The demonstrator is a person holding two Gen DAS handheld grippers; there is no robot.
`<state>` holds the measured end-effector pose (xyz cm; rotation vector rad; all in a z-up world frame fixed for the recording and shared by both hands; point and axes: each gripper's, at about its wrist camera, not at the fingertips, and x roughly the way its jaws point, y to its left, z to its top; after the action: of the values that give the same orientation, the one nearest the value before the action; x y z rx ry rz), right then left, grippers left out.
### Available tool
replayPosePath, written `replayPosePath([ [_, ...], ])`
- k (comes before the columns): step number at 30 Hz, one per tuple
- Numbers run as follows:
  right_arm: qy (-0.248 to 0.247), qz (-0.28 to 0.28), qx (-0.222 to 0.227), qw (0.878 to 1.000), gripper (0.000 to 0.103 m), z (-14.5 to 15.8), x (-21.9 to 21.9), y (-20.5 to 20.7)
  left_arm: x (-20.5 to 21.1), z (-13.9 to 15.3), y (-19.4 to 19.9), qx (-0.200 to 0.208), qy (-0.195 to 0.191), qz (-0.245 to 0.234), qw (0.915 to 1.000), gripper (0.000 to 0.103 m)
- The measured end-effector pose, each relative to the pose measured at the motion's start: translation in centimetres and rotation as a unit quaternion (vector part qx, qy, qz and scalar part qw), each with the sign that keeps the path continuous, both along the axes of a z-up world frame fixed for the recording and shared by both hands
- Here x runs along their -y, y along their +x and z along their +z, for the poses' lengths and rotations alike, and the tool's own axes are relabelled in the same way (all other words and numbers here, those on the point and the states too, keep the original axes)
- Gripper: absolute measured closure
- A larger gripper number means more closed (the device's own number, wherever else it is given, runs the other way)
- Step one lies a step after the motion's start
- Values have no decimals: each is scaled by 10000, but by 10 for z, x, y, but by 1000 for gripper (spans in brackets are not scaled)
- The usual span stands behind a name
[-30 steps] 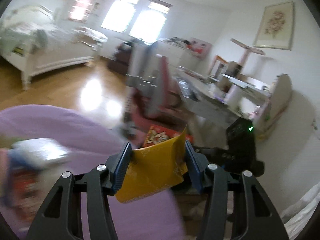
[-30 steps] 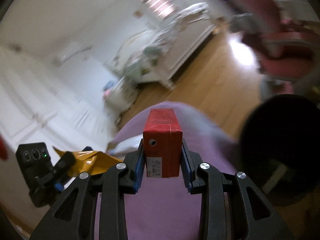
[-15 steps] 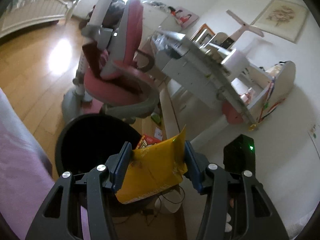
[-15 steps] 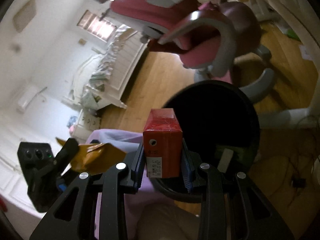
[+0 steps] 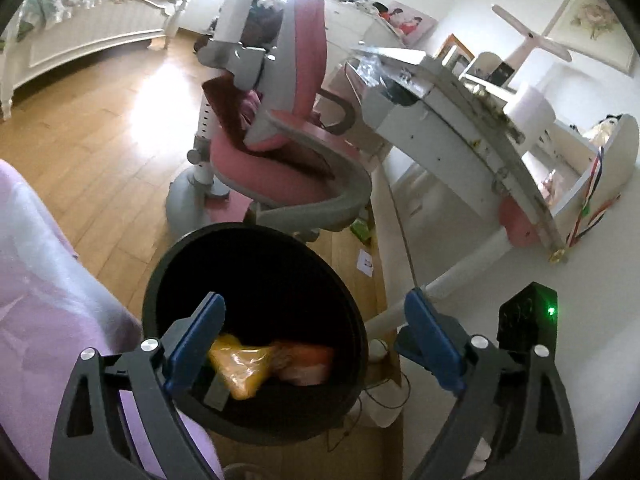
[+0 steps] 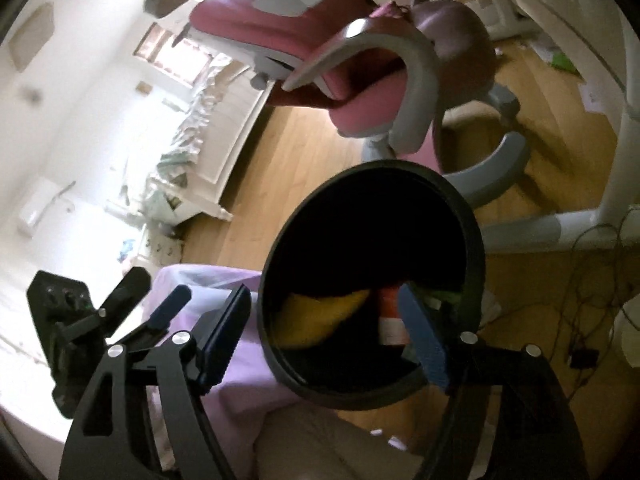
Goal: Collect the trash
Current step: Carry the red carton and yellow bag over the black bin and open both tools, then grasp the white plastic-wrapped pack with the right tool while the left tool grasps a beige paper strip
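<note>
A round black trash bin (image 5: 168,272) stands on the wood floor, also in the right wrist view (image 6: 474,236). A yellow wrapper (image 5: 240,368) lies inside it, also in the right wrist view (image 6: 320,316). A red carton (image 6: 390,312) lies beside the wrapper in the bin. My left gripper (image 5: 316,340) is open and empty above the bin's mouth. My right gripper (image 6: 328,332) is open and empty above the bin. The left gripper (image 6: 156,300) also shows at the left of the right wrist view.
A pink and grey desk chair (image 5: 280,160) stands just behind the bin. A white desk (image 5: 460,132) is to the right. A purple cover (image 5: 48,300) lies at the left. A white bed (image 5: 88,24) stands far back. Cables (image 6: 588,320) lie on the floor.
Both grippers opened over the bin. The yellow wrapper dropped from the left gripper and the red carton from the right gripper into the bin.
</note>
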<state>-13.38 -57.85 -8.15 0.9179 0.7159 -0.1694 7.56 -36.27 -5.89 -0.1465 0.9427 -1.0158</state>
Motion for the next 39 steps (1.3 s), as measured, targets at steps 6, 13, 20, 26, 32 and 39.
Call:
replayPosePath([
  [6, -141, 258, 74, 9995, 27, 12, -21, 11, -37, 22, -10, 155, -171, 199, 9995, 8],
  [13, -355, 1033, 118, 9939, 27, 31, -83, 51, -136, 52, -23, 488, -430, 1061, 9922, 7],
  [20, -468, 2325, 382, 9707, 27, 60, -196, 113, -291, 57, -29, 849, -212, 2753, 9574, 7],
  [26, -623, 3279, 670, 9403, 14, 76, -298, 182, -384, 43, -40, 762, 18, 3572, 9309, 7],
  [32, -991, 3766, 174, 9209, 14, 59, -372, 258, -408, 40, -37, 941, 344, 3679, 9244, 7],
  [39, -964, 3821, 184, 9189, 54, 65, -383, 251, -410, 48, 20, 1215, 705, 3326, 9326, 7],
])
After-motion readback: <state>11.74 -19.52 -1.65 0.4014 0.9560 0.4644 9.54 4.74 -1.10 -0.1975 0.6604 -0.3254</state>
